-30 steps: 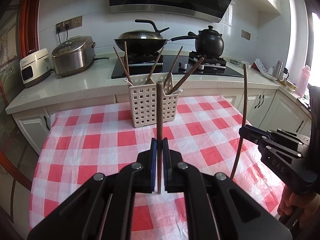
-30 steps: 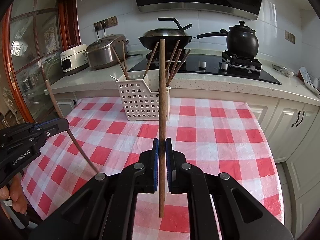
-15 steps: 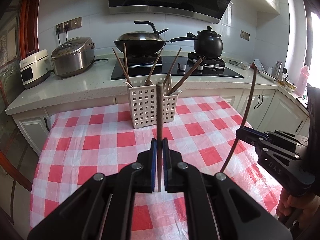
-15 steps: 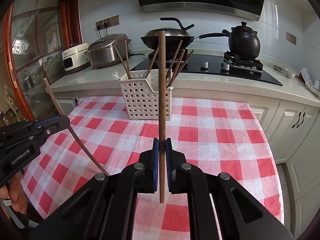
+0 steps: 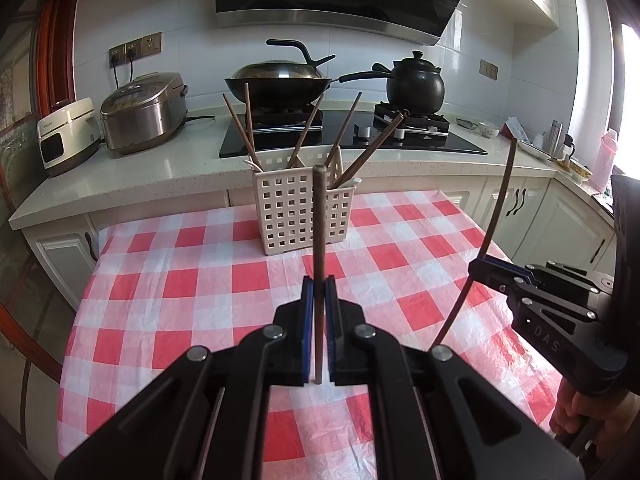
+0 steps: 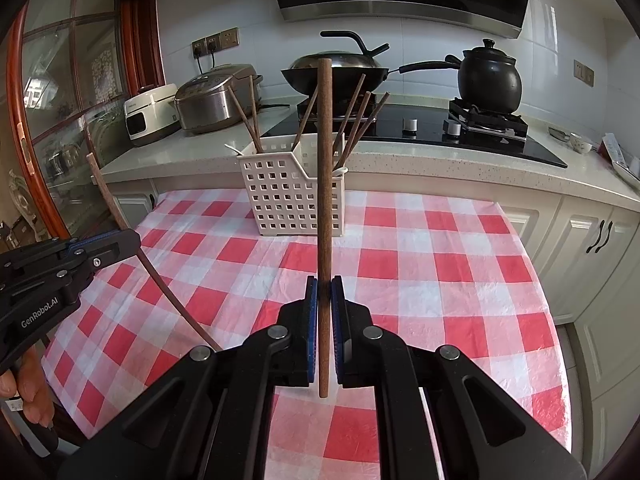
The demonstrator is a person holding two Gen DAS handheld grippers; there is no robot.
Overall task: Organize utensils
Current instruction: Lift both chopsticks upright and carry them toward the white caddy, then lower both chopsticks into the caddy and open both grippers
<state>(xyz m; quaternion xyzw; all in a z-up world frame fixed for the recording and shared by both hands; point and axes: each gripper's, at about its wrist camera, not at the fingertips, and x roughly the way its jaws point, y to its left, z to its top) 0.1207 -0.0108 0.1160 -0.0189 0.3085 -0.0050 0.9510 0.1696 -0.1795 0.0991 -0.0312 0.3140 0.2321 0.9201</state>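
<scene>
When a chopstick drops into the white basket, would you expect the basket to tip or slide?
The basket looks light: thin perforated plastic. It is taller than wide and its chopsticks lean outward, so a sideways knock might tip it. On the wrinkled cloth it may also slide.

Wok (image 5: pixel 278 84), black pot (image 5: pixel 415 84), rice cooker (image 5: pixel 144 110)

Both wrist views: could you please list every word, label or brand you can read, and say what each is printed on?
"GenRobot.AI": on the side of the left gripper, seen in the right wrist view.
"DAS": on the body of the right gripper, seen in the left wrist view.
Small logo on the white appliance beside the rice cooker: too blurred to read.
</scene>
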